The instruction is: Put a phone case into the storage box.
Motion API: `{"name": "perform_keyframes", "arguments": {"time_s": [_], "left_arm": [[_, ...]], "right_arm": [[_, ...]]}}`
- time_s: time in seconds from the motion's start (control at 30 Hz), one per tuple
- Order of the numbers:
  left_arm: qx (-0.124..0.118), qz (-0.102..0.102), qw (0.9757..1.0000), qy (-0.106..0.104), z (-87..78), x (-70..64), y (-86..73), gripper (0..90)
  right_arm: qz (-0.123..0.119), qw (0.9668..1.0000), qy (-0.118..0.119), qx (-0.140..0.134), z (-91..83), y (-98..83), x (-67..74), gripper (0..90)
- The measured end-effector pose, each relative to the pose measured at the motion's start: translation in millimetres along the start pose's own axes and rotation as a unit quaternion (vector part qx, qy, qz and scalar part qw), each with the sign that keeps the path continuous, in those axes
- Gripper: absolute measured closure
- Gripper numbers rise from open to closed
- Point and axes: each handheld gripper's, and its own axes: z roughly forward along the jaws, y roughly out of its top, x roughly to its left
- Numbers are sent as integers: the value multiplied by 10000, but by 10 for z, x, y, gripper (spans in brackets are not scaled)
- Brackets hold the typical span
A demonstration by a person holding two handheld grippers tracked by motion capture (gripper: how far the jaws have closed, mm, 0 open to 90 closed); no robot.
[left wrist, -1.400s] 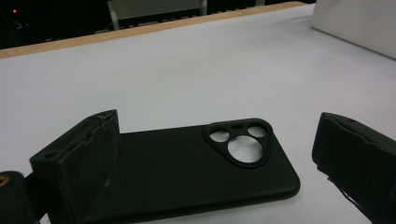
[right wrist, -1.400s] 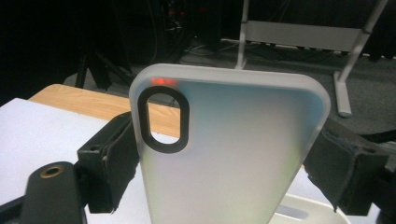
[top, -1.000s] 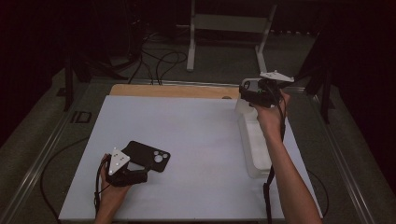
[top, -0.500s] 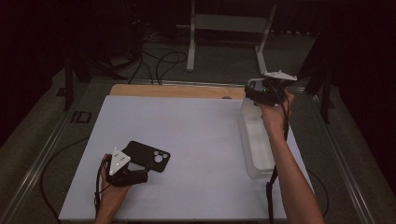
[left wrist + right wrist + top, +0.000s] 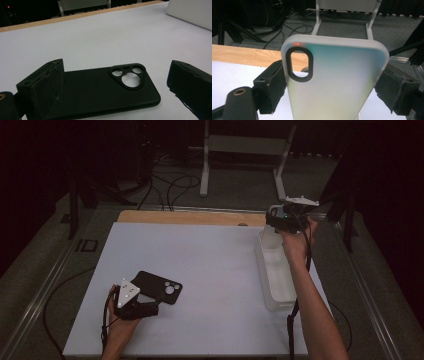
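Note:
A black phone case (image 5: 105, 92) with a triangular camera cutout lies flat on the white table, also seen near the front left (image 5: 159, 288). My left gripper (image 5: 116, 64) is open, one jaw on each side of the case's near end; from above it sits at the case's front edge (image 5: 145, 306). My right gripper (image 5: 334, 67) is shut on a frosted translucent phone case (image 5: 337, 82) with an oval black-rimmed cutout, held upright by its long edges. From above, the right gripper (image 5: 281, 220) hangs over the far end of the white bin (image 5: 274, 296).
The long white bin lies along the table's right side. A wooden strip (image 5: 190, 217) borders the far edge. Beyond it are a white stand (image 5: 245, 150) and floor cables (image 5: 165, 185). Metal rails (image 5: 45, 285) run beside the table.
My right gripper has drifted slightly to the right with the frosted case in it, above the bin's far end. The left gripper and black case have stayed put.

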Motion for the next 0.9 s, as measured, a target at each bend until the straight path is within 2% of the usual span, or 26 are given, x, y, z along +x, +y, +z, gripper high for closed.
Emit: {"name": "perform_keyframes", "arguments": {"time_s": [0.43, 0.47, 0.9], "left_arm": [[-29, -6, 10000, 12, -5, -3, 1, 21], [-33, -7, 10000, 13, -7, -1, 2, 22], [-44, -9, 10000, 17, -11, -4, 3, 23]], "right_arm": [[53, 9997, -93, 217, 154, -74, 0, 162], [37, 9995, -109, 303, 190, -93, 4, 162], [44, 9982, -167, 582, 346, -276, -6, 161]]}}
